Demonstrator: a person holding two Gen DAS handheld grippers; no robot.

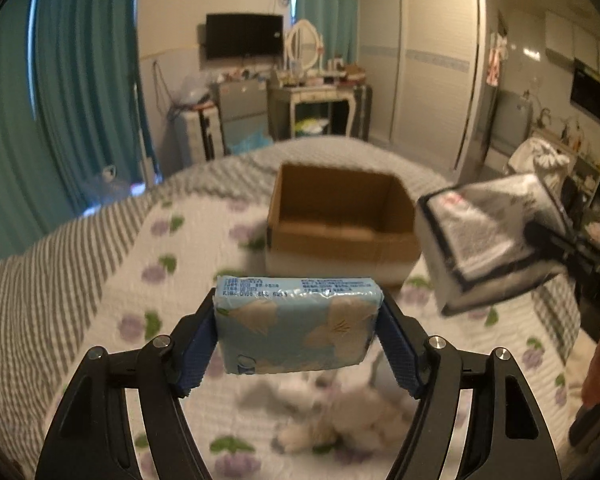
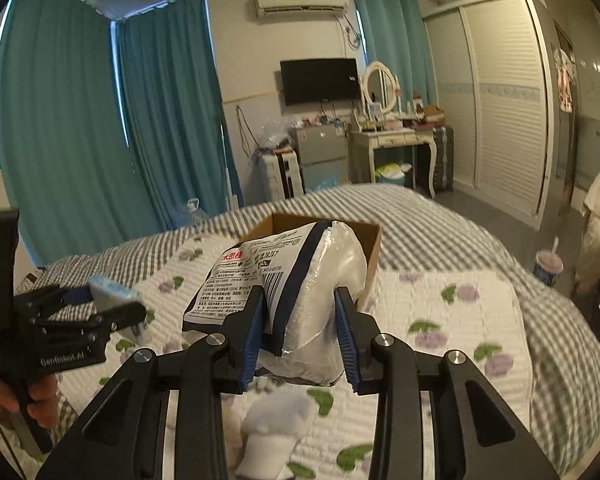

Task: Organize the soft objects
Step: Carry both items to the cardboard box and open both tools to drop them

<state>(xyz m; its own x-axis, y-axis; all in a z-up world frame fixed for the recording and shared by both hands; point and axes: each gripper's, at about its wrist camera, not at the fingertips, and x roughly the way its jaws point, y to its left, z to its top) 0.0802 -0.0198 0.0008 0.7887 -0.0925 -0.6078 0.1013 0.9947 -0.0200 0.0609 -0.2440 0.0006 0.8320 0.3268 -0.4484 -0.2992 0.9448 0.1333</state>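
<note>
My left gripper is shut on a light blue tissue pack with a flower print, held above the bed. It also shows in the right wrist view at the left. My right gripper is shut on a white packaged soft item with a dark border and printed label, held in the air. That package shows in the left wrist view at the right, beside the open cardboard box. The box stands on the bed, just beyond both grippers.
The bed has a white quilt with purple flowers over a grey striped sheet. White soft items lie on the quilt below the grippers, also in the right wrist view. A cup stands right of the bed.
</note>
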